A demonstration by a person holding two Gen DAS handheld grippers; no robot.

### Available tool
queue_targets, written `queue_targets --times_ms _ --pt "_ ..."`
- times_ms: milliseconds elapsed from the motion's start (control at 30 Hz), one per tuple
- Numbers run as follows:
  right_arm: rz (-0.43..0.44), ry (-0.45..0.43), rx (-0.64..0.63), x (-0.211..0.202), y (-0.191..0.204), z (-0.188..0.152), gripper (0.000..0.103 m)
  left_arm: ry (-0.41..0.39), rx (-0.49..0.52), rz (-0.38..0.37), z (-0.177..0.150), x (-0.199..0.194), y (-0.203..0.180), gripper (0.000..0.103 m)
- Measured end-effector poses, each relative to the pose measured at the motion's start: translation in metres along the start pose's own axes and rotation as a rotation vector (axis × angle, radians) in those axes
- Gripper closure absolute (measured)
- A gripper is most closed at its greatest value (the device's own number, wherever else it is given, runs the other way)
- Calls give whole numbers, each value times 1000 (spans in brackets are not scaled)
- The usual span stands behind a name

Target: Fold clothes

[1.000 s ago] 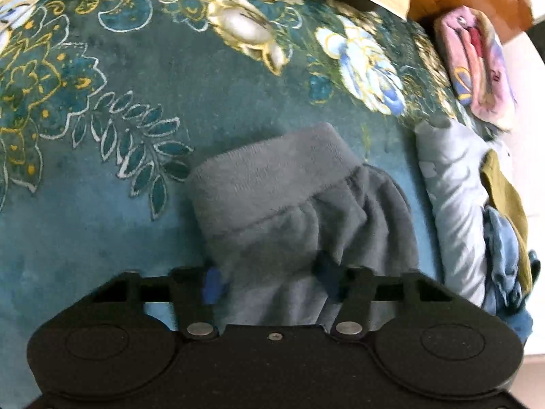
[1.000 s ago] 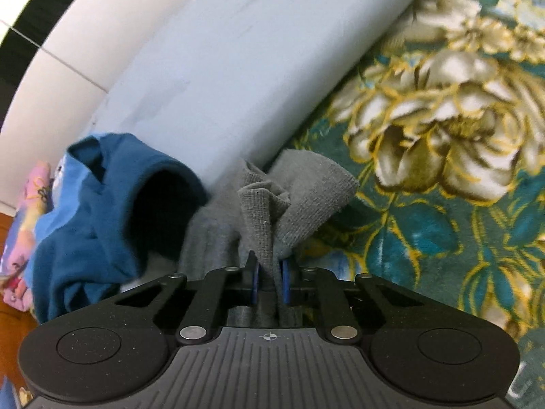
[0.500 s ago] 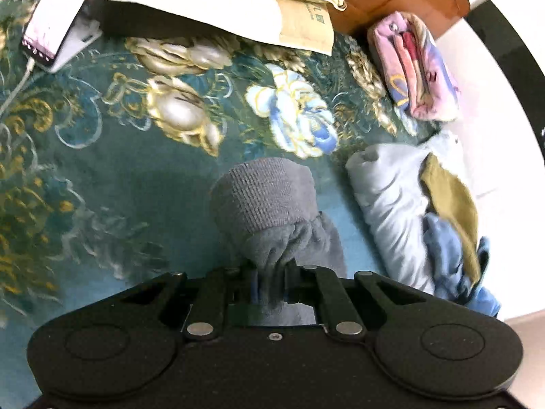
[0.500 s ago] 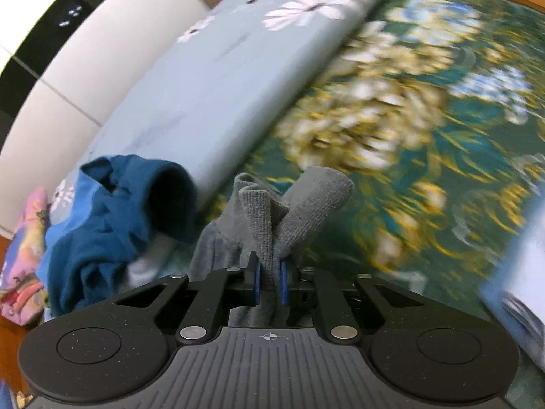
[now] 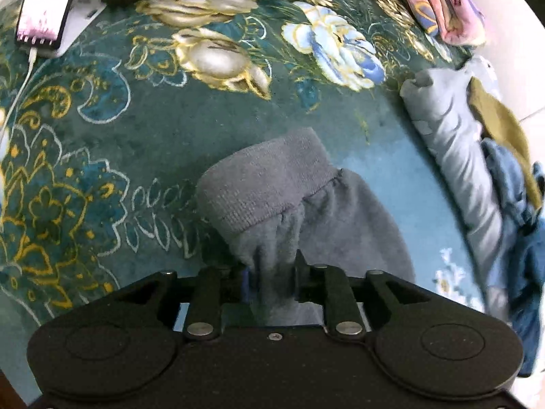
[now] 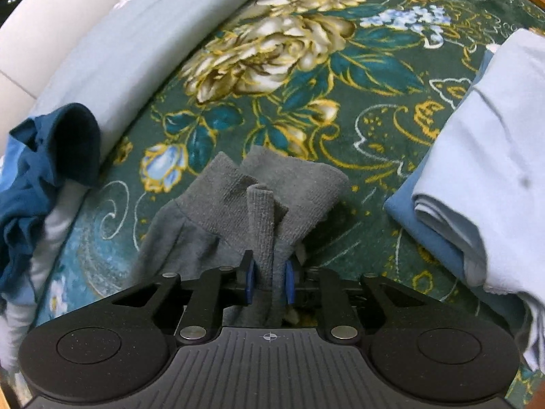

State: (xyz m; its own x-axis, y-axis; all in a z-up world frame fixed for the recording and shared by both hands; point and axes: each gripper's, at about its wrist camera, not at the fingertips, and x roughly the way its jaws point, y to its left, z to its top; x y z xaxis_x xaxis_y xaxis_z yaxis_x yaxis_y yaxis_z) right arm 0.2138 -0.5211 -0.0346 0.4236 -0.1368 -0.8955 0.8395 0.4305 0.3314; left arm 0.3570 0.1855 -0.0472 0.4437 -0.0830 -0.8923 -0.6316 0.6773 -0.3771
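**foldfan:** Compared with a second back, both grippers have carried the grey sweatpants [image 5: 306,204] out over the open middle of the green floral blanket [image 5: 102,136], away from the pale blue sheet roll [image 6: 119,54]. The left gripper [image 5: 270,276] is easing apart, fleece bunched between its jaws. The right gripper [image 6: 269,283] is loosening too, a ribbed cuff [image 6: 262,211] standing up between its blue pads [image 6: 250,281]. Looks like a put-down before the real fold.

**lintroller:** Agreed. Fabric's soft brushed fleece, cuffs tight rib knit, all floppy and crumpled, so it'll need spreading flat. Folded light blue stack [image 6: 477,156] sits to the right, and the tangled dark blue top [image 6: 44,156] waits left.
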Motion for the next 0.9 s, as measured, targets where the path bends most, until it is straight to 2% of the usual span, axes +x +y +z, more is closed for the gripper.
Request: queue_targets --times_ms 100,167,200,233,300,400,533,667,800,900 --pt "-43 -46 12 -19 2 -2 75 -3 -23 19 2 -22 -1 73" --pt "-86 -100 47 -40 1 -5 74 -12 -8 30 2 -39 -7 70" --pt "-88 -117 49 -52 3 -7 72 -21 22 10 1 -47 -15 65" --pt "-65 -128 39 -61 7 -9 72 -22 53 -18 1 -50 -24 58" --pt "23 -112 24 -72 21 -15 64 2 113 -66 1 -49 -45 57" --pt "108 -37 24 -54 52 -20 63 59 163 -104 -2 -27 -82 52" --pt "155 54 51 -13 91 -30 63 102 179 -57 -13 9 -113 50" --pt "101 118 72 26 115 -34 64 140 177 -14 -20 43 -131 50" --pt "55 119 88 43 129 -36 64 153 105 12 -20 61 -139 51" --pt "32 125 93 47 130 -39 65 163 101 43 -19 70 -144 54"
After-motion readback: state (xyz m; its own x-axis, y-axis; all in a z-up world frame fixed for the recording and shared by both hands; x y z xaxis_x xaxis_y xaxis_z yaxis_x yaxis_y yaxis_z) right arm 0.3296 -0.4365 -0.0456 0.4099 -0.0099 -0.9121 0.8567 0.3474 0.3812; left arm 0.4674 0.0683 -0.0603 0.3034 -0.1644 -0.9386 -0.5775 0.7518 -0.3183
